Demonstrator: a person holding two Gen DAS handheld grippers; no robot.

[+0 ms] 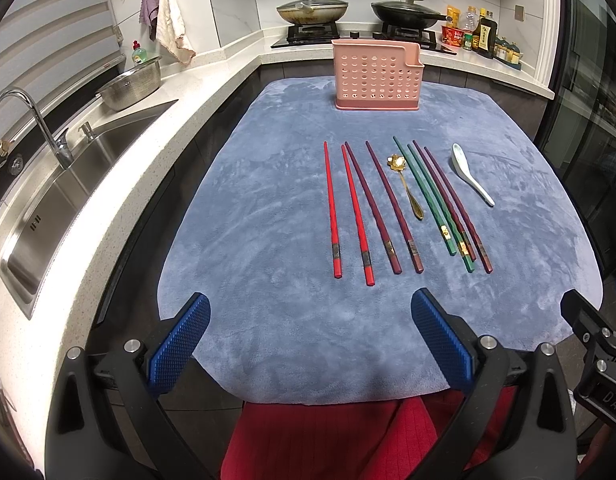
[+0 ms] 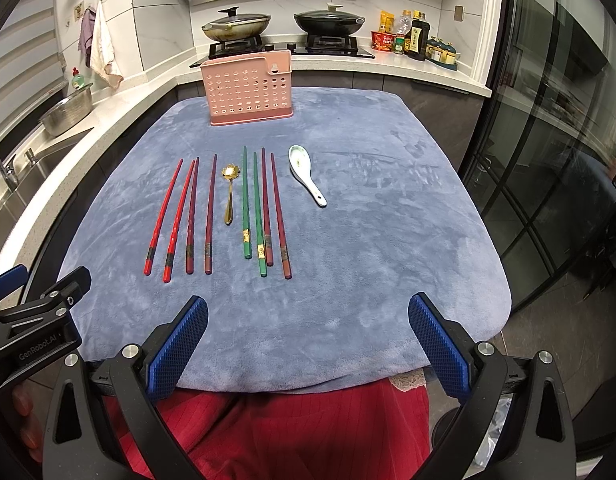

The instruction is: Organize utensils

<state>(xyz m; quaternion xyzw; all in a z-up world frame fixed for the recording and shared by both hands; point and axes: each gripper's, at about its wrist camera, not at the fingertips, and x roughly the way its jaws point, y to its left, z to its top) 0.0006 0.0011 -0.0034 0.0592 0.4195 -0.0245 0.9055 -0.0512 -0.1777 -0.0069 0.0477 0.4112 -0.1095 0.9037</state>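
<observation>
A pink perforated utensil holder (image 1: 376, 76) (image 2: 248, 90) stands upright at the far end of a blue-grey cloth (image 1: 268, 208) (image 2: 367, 220). In a row on the cloth lie red chopsticks (image 1: 331, 208) (image 2: 162, 216), dark maroon chopsticks (image 1: 373, 208) (image 2: 192, 216), a gold spoon (image 1: 405, 188) (image 2: 229, 192), green chopsticks (image 1: 427, 196) (image 2: 246, 204), a further maroon pair (image 1: 451, 200) (image 2: 276, 216) and a white ceramic spoon (image 1: 469, 178) (image 2: 306, 174). My left gripper (image 1: 309, 316) and right gripper (image 2: 308, 316) hover open over the cloth's near edge, both empty.
A steel sink (image 1: 60, 184) with tap and a colander (image 1: 132, 86) line the left counter. Two lidded pans (image 1: 311, 10) (image 2: 327, 20) sit on the stove behind the holder, with bottles (image 1: 483, 34) to the right. Glass doors (image 2: 547, 160) stand right. A person's red clothing (image 2: 292, 428) is below.
</observation>
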